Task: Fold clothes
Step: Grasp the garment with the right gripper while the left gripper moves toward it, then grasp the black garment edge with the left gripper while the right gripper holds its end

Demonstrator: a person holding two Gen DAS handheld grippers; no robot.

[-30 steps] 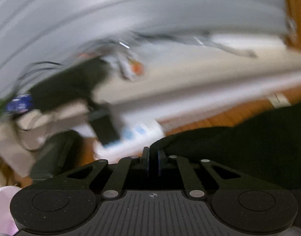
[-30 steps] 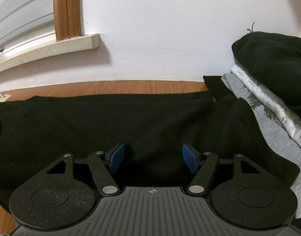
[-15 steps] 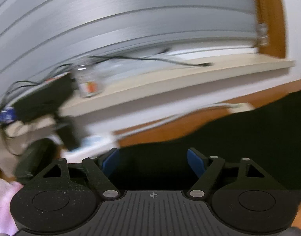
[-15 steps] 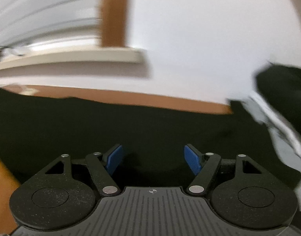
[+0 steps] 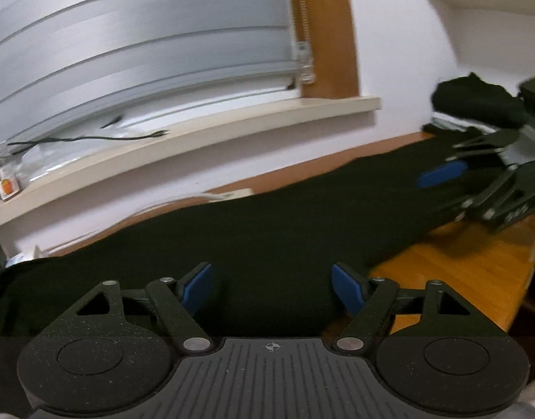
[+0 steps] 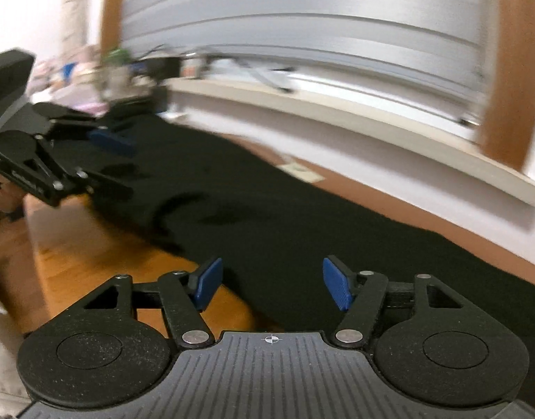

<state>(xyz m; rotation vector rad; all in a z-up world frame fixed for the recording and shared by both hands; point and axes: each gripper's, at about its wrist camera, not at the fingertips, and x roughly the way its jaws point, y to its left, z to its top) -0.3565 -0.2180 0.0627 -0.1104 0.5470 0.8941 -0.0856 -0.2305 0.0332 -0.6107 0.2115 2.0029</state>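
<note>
A long black garment (image 5: 267, 223) lies stretched across the wooden table; it also shows in the right wrist view (image 6: 302, 206). My left gripper (image 5: 272, 288) is open and empty over the garment's near edge at its left end. My right gripper (image 6: 269, 288) is open and empty over the near edge at the right end. Each gripper shows in the other's view, the right one (image 5: 452, 174) and the left one (image 6: 107, 143), both open above the cloth.
The wooden table (image 5: 459, 276) shows bare along its front edge (image 6: 103, 265). A stack of folded clothes (image 5: 477, 104) sits at the far right by the wall. A window sill (image 5: 197, 139) with a cable and a small jar (image 5: 7, 183) runs behind.
The left gripper opened and let go of the black cloth, then swung right. The right gripper stayed open and swung left, so the two now face each other along the garment.
</note>
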